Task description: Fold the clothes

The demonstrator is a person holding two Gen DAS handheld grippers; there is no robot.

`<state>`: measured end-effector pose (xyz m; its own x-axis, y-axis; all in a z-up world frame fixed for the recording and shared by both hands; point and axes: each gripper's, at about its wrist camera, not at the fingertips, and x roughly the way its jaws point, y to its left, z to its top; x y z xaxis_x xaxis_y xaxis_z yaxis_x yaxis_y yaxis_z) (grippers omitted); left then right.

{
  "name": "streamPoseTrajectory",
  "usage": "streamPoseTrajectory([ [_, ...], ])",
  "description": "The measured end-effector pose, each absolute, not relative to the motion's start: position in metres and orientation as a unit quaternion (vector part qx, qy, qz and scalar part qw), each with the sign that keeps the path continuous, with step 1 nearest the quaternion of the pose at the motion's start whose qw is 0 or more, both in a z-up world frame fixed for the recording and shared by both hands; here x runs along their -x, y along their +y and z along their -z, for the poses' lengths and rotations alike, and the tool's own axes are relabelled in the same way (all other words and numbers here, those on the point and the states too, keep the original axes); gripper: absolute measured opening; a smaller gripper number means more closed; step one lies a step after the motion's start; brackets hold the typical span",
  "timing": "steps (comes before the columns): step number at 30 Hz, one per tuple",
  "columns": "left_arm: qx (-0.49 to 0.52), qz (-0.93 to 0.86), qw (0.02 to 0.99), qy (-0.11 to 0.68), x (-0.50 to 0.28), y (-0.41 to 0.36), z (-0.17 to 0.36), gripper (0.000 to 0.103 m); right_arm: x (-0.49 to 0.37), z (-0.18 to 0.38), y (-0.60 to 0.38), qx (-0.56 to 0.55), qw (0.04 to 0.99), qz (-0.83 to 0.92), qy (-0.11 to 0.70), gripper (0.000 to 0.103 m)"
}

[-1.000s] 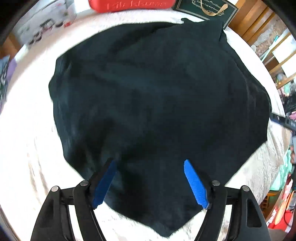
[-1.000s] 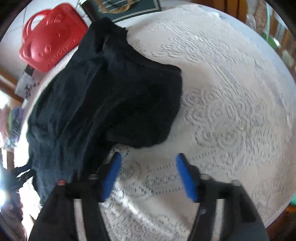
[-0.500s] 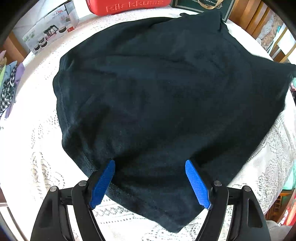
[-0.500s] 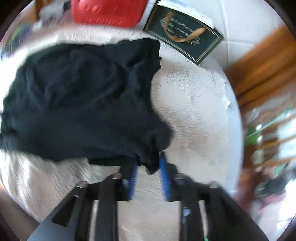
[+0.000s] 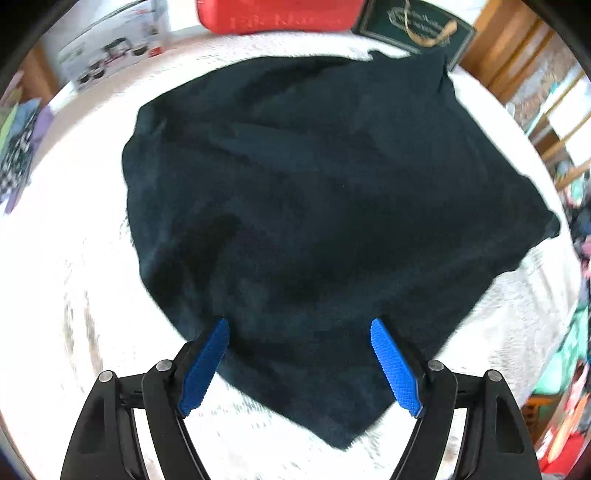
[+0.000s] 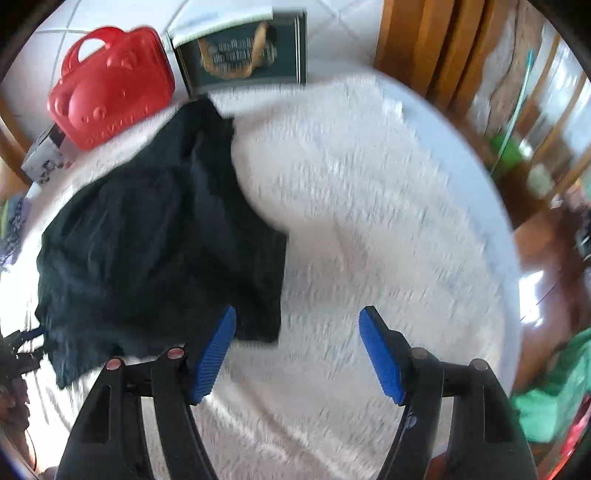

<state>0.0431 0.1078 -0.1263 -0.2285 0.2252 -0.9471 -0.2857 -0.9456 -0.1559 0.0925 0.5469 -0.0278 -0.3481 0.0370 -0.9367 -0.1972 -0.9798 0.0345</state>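
Black shirt (image 5: 314,206) is lying spread on the lace cloth (image 5: 74,288), one corner pointing back between the parted fingers of your left gripper (image 5: 300,363), which is gripping nothing. Your right gripper (image 6: 297,354) is gaping too, hovering empty with the shirt's edge just off its left finger (image 6: 216,354).

Round surface (image 5: 66,280) under white lace cloth; black garment (image 5: 314,206) spread across center; red case (image 5: 273,16), dark green box (image 5: 413,26), carton (image 5: 110,55) along top edge.
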Motion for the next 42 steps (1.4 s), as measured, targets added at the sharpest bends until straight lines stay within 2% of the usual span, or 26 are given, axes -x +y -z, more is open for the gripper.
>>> streamPoseTrajectory([
  [4, 0.585, -0.797, 0.15, 0.016, -0.061, 0.117, 0.12, 0.081, -0.112, 0.065, 0.546, 0.591, 0.026, -0.803, 0.068, 0.069],
  [10, 0.568, -0.814, 0.121, 0.014, -0.091, 0.136, 0.119, 0.081, -0.095, 0.091, 0.527, 0.578, -0.059, -0.814, -0.014, 0.069],
  [13, 0.559, -0.823, 0.095, 0.04, -0.091, 0.155, 0.135, 0.081, -0.082, 0.101, 0.516, 0.564, -0.101, -0.818, -0.059, 0.069],
  [14, 0.555, -0.826, 0.085, 0.048, -0.092, 0.162, 0.141, 0.087, -0.076, 0.104, 0.513, 0.559, -0.11, -0.819, -0.072, 0.069],
  [16, 0.551, -0.831, 0.064, 0.037, -0.089, 0.163, 0.145, 0.089, -0.068, 0.107, 0.509, 0.551, -0.13, -0.821, -0.077, 0.069],
  [18, 0.549, -0.835, 0.042, 0.021, -0.085, 0.162, 0.148, 0.084, -0.059, 0.106, 0.506, 0.546, -0.156, -0.821, -0.065, 0.043],
  [19, 0.55, -0.835, 0.034, 0.019, -0.084, 0.16, 0.147, 0.08, -0.054, 0.104, 0.504, 0.547, -0.165, -0.818, -0.063, 0.013],
  [20, 0.553, -0.832, 0.03, 0.017, -0.083, 0.159, 0.145, 0.064, -0.05, 0.101, 0.501, 0.554, -0.167, -0.813, -0.066, 0.012],
  [21, 0.558, -0.83, 0.028, 0.014, -0.081, 0.158, 0.143, 0.042, -0.05, 0.096, 0.5, 0.564, -0.172, -0.805, -0.065, 0.012],
  [23, 0.565, -0.825, 0.026, 0.007, -0.078, 0.155, 0.137, 0.027, -0.055, 0.08, 0.502, 0.584, -0.193, -0.787, -0.055, 0.012],
  [27, 0.56, -0.828, 0.016, 0.0, -0.086, 0.135, 0.114, 0.023, -0.089, 0.035, 0.523, 0.612, -0.285, -0.738, 0.012, 0.012],
  [31, 0.555, -0.832, 0.011, -0.013, -0.09, 0.115, 0.103, 0.024, -0.104, 0.02, 0.561, 0.635, -0.209, -0.744, 0.002, 0.012],
  [32, 0.556, -0.831, 0.011, -0.017, -0.09, 0.113, 0.103, 0.027, -0.105, 0.02, 0.568, 0.633, -0.185, -0.751, -0.007, 0.012],
  [33, 0.557, -0.83, 0.01, -0.02, -0.091, 0.111, 0.104, 0.034, -0.106, 0.022, 0.572, 0.629, -0.168, -0.759, -0.01, 0.013],
  [34, 0.558, -0.829, 0.01, -0.024, -0.093, 0.11, 0.104, 0.039, -0.107, 0.025, 0.574, 0.624, -0.156, -0.766, -0.007, 0.016],
  [36, 0.553, -0.833, 0.009, -0.026, -0.097, 0.111, 0.106, 0.063, -0.112, 0.034, 0.575, 0.615, -0.145, -0.775, 0.002, 0.036],
  [37, 0.55, -0.835, 0.009, -0.025, -0.099, 0.112, 0.108, 0.068, -0.115, 0.038, 0.572, 0.609, -0.146, -0.779, 0.004, 0.057],
  [38, 0.549, -0.835, 0.011, -0.024, -0.103, 0.115, 0.107, 0.075, -0.12, 0.042, 0.567, 0.602, -0.154, -0.783, 0.004, 0.068],
  [42, 0.549, -0.836, 0.012, -0.015, -0.111, 0.121, 0.114, 0.076, -0.128, 0.056, 0.539, 0.585, -0.182, -0.79, -0.007, 0.069],
])
